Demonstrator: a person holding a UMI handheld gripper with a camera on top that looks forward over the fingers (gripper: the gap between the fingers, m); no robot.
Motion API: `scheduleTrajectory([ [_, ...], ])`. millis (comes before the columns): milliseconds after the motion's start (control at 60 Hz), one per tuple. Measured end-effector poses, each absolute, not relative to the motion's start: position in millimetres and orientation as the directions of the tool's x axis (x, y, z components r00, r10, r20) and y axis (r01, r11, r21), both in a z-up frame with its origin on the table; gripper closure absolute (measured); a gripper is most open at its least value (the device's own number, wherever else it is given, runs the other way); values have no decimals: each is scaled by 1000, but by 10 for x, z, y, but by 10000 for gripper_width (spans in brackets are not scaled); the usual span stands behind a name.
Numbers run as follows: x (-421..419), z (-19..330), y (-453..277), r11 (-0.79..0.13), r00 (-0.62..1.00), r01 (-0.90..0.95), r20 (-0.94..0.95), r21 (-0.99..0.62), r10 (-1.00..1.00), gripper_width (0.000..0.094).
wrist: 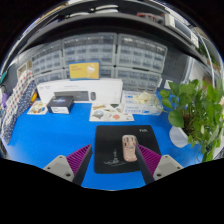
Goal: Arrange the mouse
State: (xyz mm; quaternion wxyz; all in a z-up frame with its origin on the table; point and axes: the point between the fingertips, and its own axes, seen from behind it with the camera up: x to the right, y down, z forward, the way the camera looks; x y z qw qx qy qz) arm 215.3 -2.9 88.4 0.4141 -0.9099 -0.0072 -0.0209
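Observation:
A beige computer mouse (129,148) lies on a black mouse pad (112,150) on the blue table (50,135). It sits on the right half of the pad, its long axis pointing away from me. My gripper (113,160) is open, its pink pads (78,158) spread to either side of the pad. The mouse stands between the fingers, closer to the right one, with a gap at both sides. Nothing is held.
A white box (80,93) with a black device (62,102) stands at the back. Papers (110,114) lie ahead of the pad. A green plant (196,112) in a white pot stands to the right. Shelves of drawers (100,55) line the back wall.

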Motion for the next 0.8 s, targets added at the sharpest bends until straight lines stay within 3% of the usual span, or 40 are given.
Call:
scheduleTrajectory([
  [367, 1045, 1652, -984, -539, 999, -13, -29, -842, 21, 76],
  [800, 534, 1928, -1467, -493, 999, 9, -19, -870, 51, 74],
])
